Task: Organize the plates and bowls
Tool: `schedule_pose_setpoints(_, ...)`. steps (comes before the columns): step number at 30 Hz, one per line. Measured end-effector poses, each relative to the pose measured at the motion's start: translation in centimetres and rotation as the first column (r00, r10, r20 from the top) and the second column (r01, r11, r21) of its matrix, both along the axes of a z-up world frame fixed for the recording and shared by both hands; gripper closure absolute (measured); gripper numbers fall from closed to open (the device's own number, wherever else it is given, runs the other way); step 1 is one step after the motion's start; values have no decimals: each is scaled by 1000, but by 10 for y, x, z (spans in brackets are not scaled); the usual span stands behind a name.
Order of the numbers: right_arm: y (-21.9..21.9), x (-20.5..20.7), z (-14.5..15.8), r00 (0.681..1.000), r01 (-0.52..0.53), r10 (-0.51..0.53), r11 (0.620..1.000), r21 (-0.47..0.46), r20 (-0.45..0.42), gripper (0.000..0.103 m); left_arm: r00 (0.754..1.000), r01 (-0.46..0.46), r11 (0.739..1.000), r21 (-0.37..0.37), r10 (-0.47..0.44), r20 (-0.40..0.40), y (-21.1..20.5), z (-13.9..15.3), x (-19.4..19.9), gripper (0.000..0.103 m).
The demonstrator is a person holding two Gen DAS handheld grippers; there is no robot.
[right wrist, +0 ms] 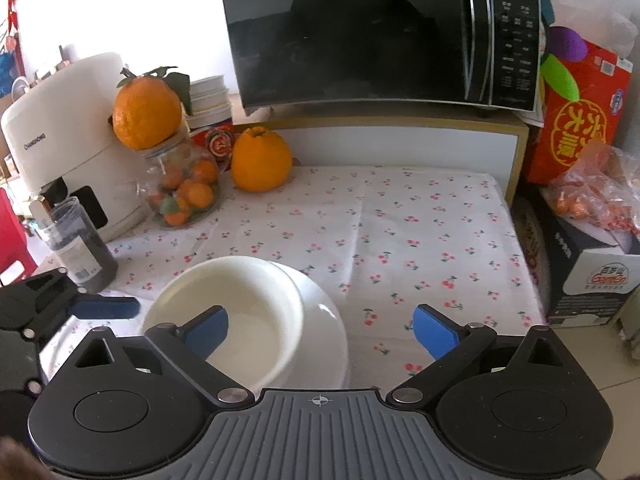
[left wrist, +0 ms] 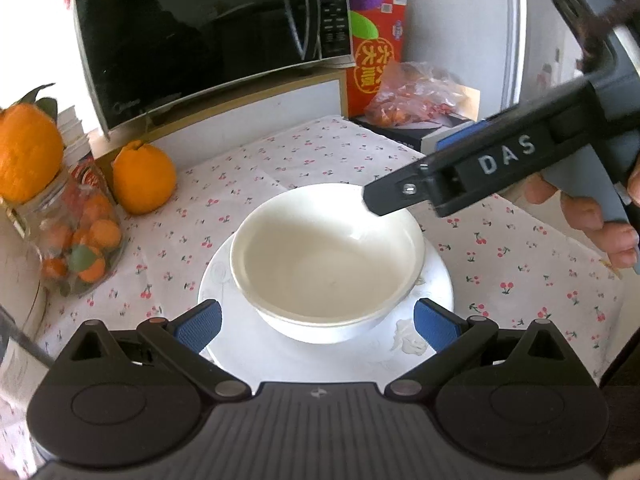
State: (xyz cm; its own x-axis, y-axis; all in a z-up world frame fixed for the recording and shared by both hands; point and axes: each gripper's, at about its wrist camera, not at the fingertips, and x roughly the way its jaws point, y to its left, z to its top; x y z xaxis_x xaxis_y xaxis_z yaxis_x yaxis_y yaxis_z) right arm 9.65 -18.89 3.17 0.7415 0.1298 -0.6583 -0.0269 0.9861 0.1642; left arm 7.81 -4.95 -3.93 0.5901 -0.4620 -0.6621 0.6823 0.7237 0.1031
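One bowl [left wrist: 326,258] on plate [left wrist: 280,354], both grippers spread

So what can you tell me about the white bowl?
The white bowl is round, plain, smooth and glossy, like ceramic, and empty. It sits upright on a white plate, which lies on the cherry-print tablecloth. Both grippers are open beside it, and nothing grips it.

The plate [left wrist: 240,344] is largely covered by the bowl [left wrist: 328,256] standing on it, and its near edge disappears behind the left gripper [left wrist: 316,320]. In the right wrist view, the right gripper [right wrist: 320,330] hides the bowl's near rim. The microwave [right wrist: 380,32] is cut off at the top edge, its button labels too small to read.
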Motion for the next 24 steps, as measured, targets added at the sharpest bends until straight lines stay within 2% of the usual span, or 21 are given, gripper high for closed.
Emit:
schedule_pose_setpoints(5,-6,-10,0,1000,21,-21,999,-29,-7,3,995,-83,996,-34,81,-66,6,5,-2,0)
schedule_pose_setpoints(11,-9,-27,6,999,42,-42,999,-35,-2,2,973,-196,978,-73,185,-136,13,14,-10,0)
schedule_pose_setpoints(18,-7,-42,13,997,71,-72,997,-16,-41,0,928,-325,944,-53,307,-209,15,18,-22,0)
schedule_pose_setpoints(24,1,-52,12,992,101,-103,994,-29,-75,0,889,-413,910,-33,394,-233,19,21,-28,0)
